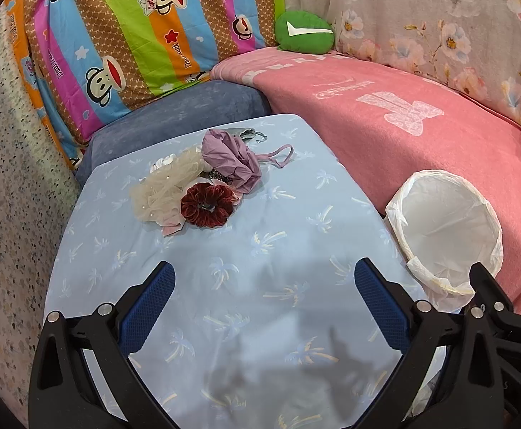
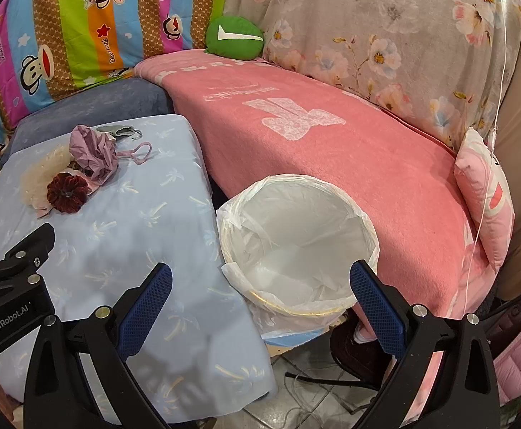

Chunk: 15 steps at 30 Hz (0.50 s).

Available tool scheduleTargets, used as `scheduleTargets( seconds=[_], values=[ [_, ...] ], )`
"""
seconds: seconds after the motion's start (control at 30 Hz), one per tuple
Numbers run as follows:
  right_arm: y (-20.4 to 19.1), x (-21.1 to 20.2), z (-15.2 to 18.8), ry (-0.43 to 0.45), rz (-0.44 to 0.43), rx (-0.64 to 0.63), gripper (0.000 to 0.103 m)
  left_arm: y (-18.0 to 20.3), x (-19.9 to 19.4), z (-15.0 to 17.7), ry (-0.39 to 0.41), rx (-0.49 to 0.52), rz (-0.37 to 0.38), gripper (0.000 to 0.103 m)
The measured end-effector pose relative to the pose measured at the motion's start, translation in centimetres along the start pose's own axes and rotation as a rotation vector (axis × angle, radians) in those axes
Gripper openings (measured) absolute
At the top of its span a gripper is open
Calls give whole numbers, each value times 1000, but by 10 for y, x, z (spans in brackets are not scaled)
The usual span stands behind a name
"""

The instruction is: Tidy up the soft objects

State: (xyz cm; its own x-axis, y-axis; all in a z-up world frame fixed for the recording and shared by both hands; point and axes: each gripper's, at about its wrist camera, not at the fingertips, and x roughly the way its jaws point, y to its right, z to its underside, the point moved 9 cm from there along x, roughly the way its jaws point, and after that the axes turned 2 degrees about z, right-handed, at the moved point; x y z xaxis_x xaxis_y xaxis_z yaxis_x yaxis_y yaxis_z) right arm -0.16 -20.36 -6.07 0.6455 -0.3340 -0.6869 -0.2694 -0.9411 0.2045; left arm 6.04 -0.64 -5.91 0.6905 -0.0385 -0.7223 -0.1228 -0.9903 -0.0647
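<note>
Through the left wrist camera we see our left gripper [image 1: 264, 287] with its blue-padded fingers [image 1: 151, 307] spread wide, holding nothing, above the pale blue palm-print tablecloth [image 1: 260, 236]. Beyond the fingers, toward the cloth's far end, lies the pile of soft things: a dark red velvet scrunchie [image 1: 208, 205] touching a cream tulle scrunchie with pearls [image 1: 163, 187], with a crumpled mauve fabric pouch [image 1: 233, 159] just behind them. Nothing stands between the gripper and the pile. To the right of the cloth sits a round bin lined with a white plastic bag [image 1: 446, 236], against a pink fleece blanket [image 1: 403, 143].

Through the right wrist camera our right gripper [image 2: 260, 286] is likewise wide apart and empty, hanging at the bin's [image 2: 296, 236] near rim. The red scrunchie [image 2: 67, 193] and mauve pouch [image 2: 92, 152] lie left of the bin, well apart from it; the left gripper's black frame [image 2: 13, 279] intrudes at the left edge.
</note>
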Motion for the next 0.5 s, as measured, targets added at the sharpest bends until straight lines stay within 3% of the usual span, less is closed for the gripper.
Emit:
scheduleTargets(
  seconds=[0.5],
  values=[
    [0,-2,-1,2,0,-1,97,0,-2,-1,5,1,0,96]
  ],
)
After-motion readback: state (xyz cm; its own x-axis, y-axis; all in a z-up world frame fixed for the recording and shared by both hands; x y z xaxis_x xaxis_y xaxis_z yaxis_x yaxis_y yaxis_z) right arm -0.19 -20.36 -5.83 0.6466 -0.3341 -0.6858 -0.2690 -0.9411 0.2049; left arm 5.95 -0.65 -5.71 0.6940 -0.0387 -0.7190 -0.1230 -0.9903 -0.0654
